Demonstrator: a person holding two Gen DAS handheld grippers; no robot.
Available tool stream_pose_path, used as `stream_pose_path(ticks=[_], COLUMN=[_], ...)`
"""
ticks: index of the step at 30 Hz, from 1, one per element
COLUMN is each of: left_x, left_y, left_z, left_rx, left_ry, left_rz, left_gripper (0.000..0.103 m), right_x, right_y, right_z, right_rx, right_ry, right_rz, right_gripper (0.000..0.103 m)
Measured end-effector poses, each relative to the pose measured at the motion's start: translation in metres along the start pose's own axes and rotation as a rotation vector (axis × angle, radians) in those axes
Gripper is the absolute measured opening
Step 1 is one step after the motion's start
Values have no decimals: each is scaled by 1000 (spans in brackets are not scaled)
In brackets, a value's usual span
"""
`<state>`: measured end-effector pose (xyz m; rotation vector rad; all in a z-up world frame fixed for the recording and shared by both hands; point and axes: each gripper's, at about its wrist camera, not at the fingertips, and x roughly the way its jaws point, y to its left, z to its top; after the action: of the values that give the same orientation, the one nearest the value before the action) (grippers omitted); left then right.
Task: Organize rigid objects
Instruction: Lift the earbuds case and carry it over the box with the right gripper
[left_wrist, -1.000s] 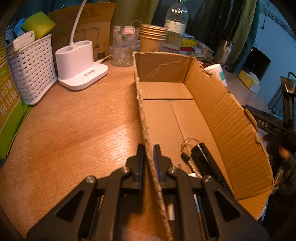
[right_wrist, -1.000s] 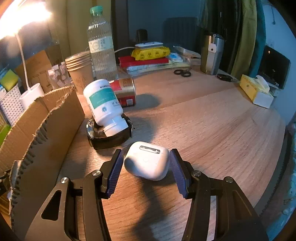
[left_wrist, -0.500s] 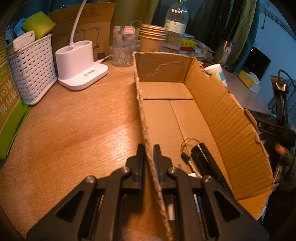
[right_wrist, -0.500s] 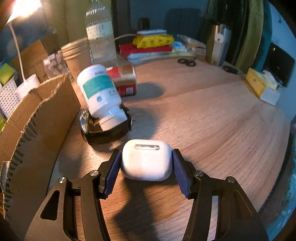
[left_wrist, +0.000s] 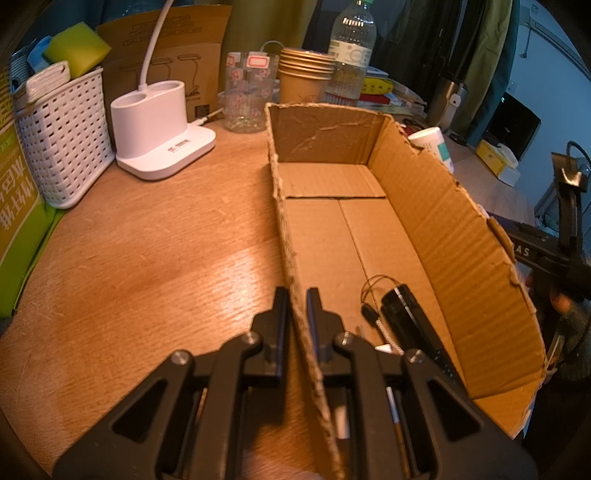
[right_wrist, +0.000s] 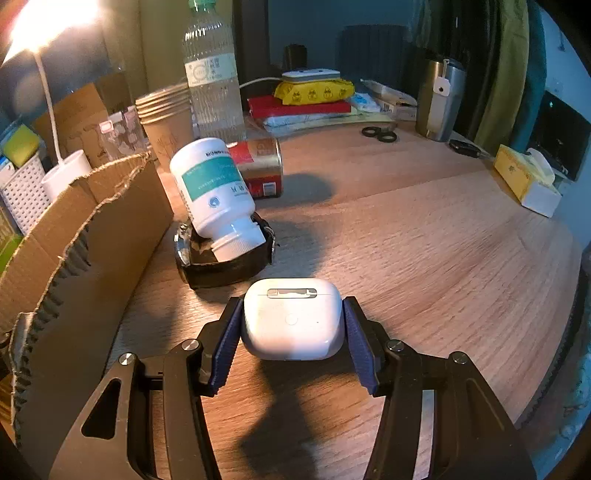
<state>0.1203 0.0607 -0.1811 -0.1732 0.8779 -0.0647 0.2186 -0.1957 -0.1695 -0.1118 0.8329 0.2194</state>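
Observation:
My left gripper (left_wrist: 297, 295) is shut on the near left wall of the open cardboard box (left_wrist: 443, 229), one finger on each side of the wall. In the box's near end lies a black flashlight (left_wrist: 406, 310) with a cord. My right gripper (right_wrist: 292, 302) is shut on a white earbuds case (right_wrist: 291, 321), which sits square between the blue pads (right_wrist: 227, 343) just above the wooden table. Just beyond it a white pill bottle (right_wrist: 214, 192) leans, cap down, in a black wristwatch (right_wrist: 221, 266) beside the box's outer wall (right_wrist: 92, 229).
A red can (right_wrist: 262, 166) lies behind the bottle. Paper cups (right_wrist: 166, 118), a water bottle (right_wrist: 212, 81), a steel tumbler (right_wrist: 439, 99), scissors (right_wrist: 380, 133) and a tissue box (right_wrist: 528, 184) ring the table. Left of the box stand a white lamp base (left_wrist: 162, 129) and white basket (left_wrist: 62, 136).
The earbuds case went from skewed to square between the right pads and looks slightly raised. The left gripper and the box have not moved.

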Motion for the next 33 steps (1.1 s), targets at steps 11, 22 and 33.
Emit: stream_pose_path(ticks=[11, 22, 33], left_x=[0, 0, 0], left_y=[0, 0, 0], left_z=[0, 0, 0], left_rx=[0, 0, 0], left_ry=[0, 0, 0], left_rz=[0, 0, 0], left_gripper=[11, 11, 11], right_x=[-23, -56, -90], right_y=[15, 33, 56], right_z=[0, 6, 8], right_rx=[-33, -65, -109], right_ry=[-39, -112, -181], right_rz=[22, 49, 98], right_gripper=[57, 57, 57])
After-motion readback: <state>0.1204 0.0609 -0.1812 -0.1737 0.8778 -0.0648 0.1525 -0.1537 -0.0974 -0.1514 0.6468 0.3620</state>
